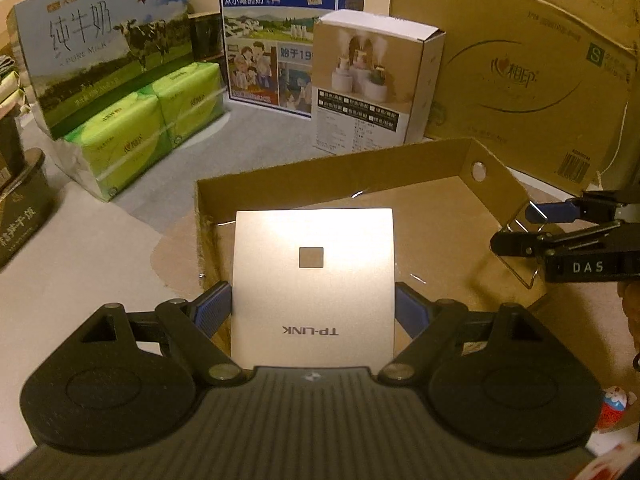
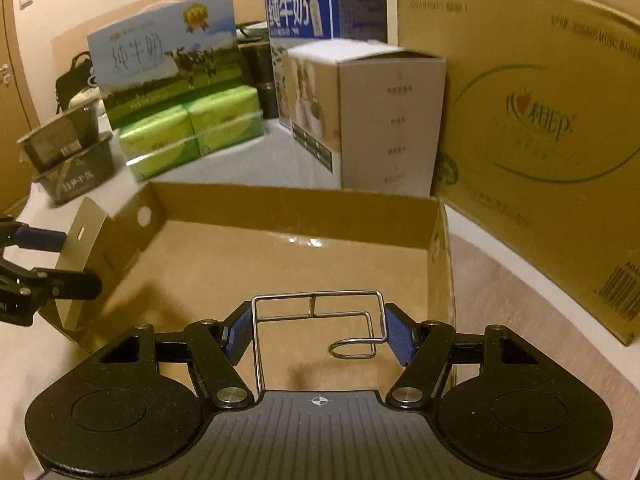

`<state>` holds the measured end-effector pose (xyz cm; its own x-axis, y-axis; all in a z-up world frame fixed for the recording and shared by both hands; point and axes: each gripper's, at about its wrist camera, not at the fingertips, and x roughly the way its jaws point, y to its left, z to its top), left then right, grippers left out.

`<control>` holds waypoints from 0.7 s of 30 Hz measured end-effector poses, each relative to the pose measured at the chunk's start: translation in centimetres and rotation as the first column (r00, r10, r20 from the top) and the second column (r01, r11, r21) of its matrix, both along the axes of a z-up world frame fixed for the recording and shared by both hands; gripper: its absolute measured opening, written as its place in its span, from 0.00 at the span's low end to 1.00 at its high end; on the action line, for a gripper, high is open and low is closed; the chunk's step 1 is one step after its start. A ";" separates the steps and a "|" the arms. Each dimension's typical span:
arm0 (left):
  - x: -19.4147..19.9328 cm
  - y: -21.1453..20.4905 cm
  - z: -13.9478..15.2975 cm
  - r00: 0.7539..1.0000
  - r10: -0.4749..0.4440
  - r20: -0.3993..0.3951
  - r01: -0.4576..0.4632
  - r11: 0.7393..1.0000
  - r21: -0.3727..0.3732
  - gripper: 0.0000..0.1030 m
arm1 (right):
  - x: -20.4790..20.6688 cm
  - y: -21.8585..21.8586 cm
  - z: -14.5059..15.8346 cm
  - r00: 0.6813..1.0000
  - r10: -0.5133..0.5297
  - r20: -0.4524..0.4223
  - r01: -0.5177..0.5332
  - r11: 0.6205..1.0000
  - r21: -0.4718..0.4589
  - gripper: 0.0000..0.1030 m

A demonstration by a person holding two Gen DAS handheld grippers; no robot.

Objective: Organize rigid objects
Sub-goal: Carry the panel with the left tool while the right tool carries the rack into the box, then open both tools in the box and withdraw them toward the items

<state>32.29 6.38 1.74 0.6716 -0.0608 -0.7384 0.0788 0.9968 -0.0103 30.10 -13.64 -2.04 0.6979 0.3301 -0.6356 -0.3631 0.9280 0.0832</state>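
Left gripper [image 1: 313, 308]: blue pads clamped on both side edges of silver TP-LINK panel [image 1: 313, 280], held over open cardboard tray [image 1: 320, 172]. Right gripper [image 2: 318, 332]: closed on bent wire stand [image 2: 316, 320], above same tray's right side, beside its wall

Left gripper [image 1: 313, 306] level, blue pads [image 1: 211, 307] pressed on both side edges of the silver panel [image 1: 313, 280]. Right gripper [image 2: 318, 334] also level, pads [image 2: 239, 334] clamped on the wire frame [image 2: 316, 316], off to the right of the left one.
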 end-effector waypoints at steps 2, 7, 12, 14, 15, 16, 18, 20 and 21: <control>0.3 -0.2 -0.5 1.000 -0.002 -0.011 0.002 1.000 0.006 0.82 | 0.1 -0.1 -0.3 1.000 -0.001 -0.004 0.001 1.000 0.000 0.66; -0.1 -0.7 -0.8 1.000 0.013 -0.014 -0.012 1.000 0.019 0.85 | 0.0 -0.6 -0.2 1.000 -0.005 0.000 0.005 0.999 0.043 0.76; -2.7 -0.6 0.6 0.999 0.046 0.030 -0.046 0.999 0.009 0.85 | -1.9 -1.0 1.6 0.998 -0.025 0.050 0.022 0.998 0.064 0.81; -4.5 -0.7 1.3 0.997 0.061 0.051 -0.060 0.998 -0.008 0.85 | -3.3 -1.3 2.4 0.997 -0.029 0.068 0.024 0.997 0.071 0.81; -5.4 -0.7 1.6 0.996 0.069 0.061 -0.068 0.997 -0.019 0.85 | -4.1 -1.4 2.8 0.997 -0.032 0.073 0.026 0.996 0.082 0.81; -6.2 -0.8 1.9 0.995 0.077 0.066 -0.075 0.997 -0.029 0.85 | -5.1 -1.6 3.1 0.997 -0.037 0.072 0.030 0.995 0.096 0.81; -8.2 -1.0 2.4 0.993 0.092 0.076 -0.089 0.995 -0.048 0.85 | -6.9 -1.8 3.5 0.997 -0.041 0.069 0.033 0.993 0.111 0.81; -10.3 -1.5 2.7 0.991 0.104 0.084 -0.099 0.993 -0.064 0.85 | -9.2 -2.0 3.8 0.996 -0.042 0.078 0.032 0.992 0.123 0.81; -11.2 -1.7 2.8 0.990 0.108 0.087 -0.102 0.992 -0.070 0.85 | -10.4 -2.0 3.9 0.996 -0.042 0.084 0.032 0.992 0.125 0.81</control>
<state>21.05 4.68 4.52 0.7404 -0.0327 -0.6714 -0.0227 0.9970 -0.0735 19.68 -15.68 1.86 0.7613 0.3754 -0.5287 -0.3395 0.9254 0.1681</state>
